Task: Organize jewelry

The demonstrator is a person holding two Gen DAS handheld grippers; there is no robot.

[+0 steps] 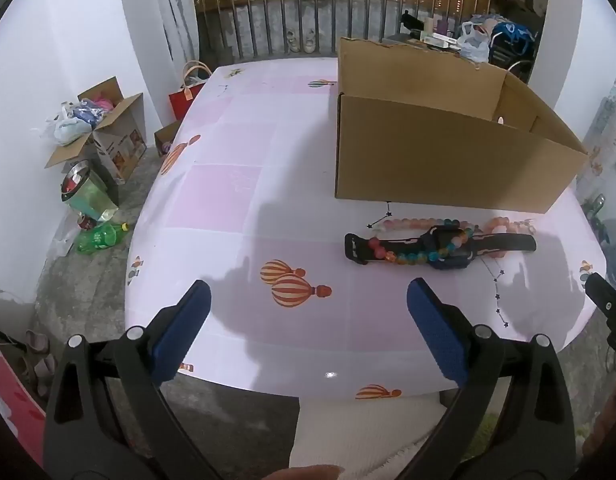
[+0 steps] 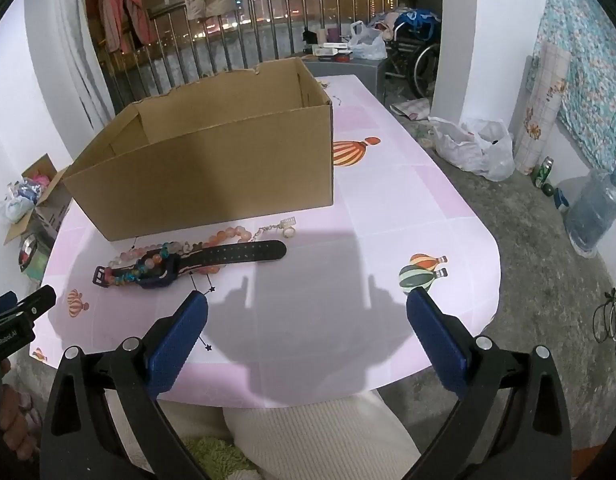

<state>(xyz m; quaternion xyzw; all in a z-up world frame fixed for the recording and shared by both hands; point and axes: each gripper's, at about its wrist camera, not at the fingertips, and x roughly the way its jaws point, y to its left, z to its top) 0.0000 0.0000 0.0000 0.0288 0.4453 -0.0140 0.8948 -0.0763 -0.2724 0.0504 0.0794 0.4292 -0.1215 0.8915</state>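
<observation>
A dark watch [image 1: 440,246] [image 2: 196,261] lies flat on the pink tablecloth, just in front of an open cardboard box [image 1: 448,148] [image 2: 212,160]. A multicoloured bead bracelet [image 1: 416,254] [image 2: 148,266] lies across the watch. A pale pink bead strand [image 1: 412,224] [image 2: 228,237] lies behind it, with a small ring [image 2: 289,232] and a chain with a charm [image 2: 286,223] at its right end. My left gripper [image 1: 308,332] is open and empty, above the table's near edge, left of the jewelry. My right gripper [image 2: 308,332] is open and empty, right of it.
The table [image 1: 228,184] [image 2: 408,200] has rounded corners and concrete floor around it. Boxes, bags and bottles [image 1: 92,140] stand on the floor to the left. Plastic bags [image 2: 476,148] and a water jug [image 2: 596,208] stand to the right. A railing [image 1: 300,20] runs behind.
</observation>
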